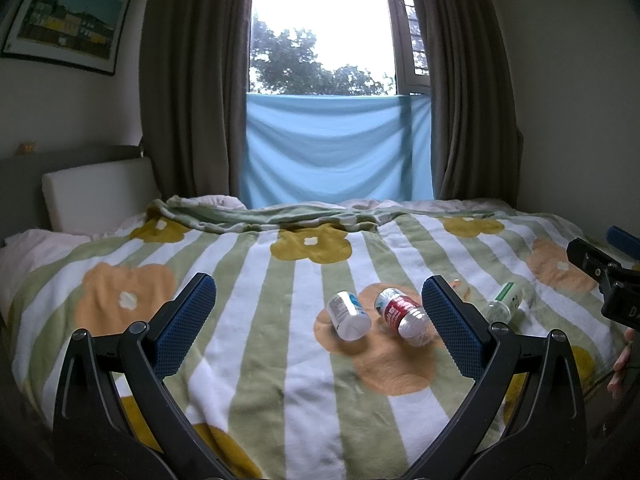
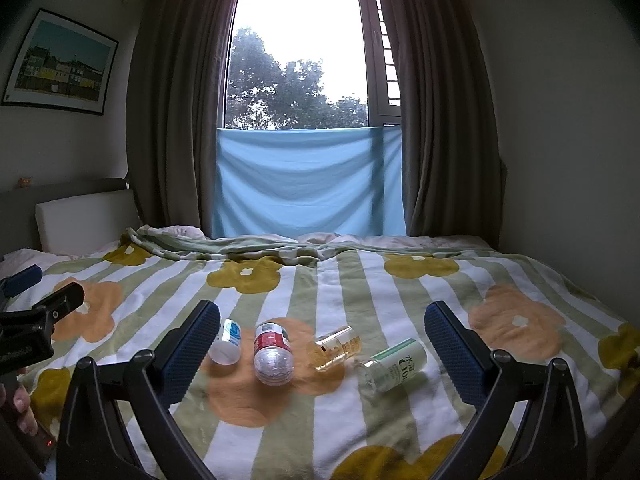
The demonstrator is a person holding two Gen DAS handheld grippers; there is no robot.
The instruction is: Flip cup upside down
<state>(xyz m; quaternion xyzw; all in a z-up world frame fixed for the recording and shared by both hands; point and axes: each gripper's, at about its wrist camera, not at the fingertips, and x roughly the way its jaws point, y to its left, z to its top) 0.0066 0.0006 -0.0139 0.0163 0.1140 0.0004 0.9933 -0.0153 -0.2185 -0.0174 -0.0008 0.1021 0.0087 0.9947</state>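
Several clear cup-like containers lie on their sides on the flowered blanket: one with a blue-white label (image 2: 227, 344) (image 1: 348, 314), one with a red label (image 2: 273, 354) (image 1: 402, 316), an amber one (image 2: 336, 347) and one with a green label (image 2: 394, 364) (image 1: 502, 302). My left gripper (image 1: 318, 328) is open and empty, hovering before the first two. My right gripper (image 2: 322, 354) is open and empty, with the containers seen between its fingers. Each gripper shows at the edge of the other's view.
The striped blanket (image 2: 360, 280) covers the whole bed. A white headboard cushion (image 2: 84, 220) stands at the left. Grey curtains and a blue cloth (image 2: 308, 184) hang at the window behind the bed. A hand (image 2: 20, 404) holds the left gripper's handle.
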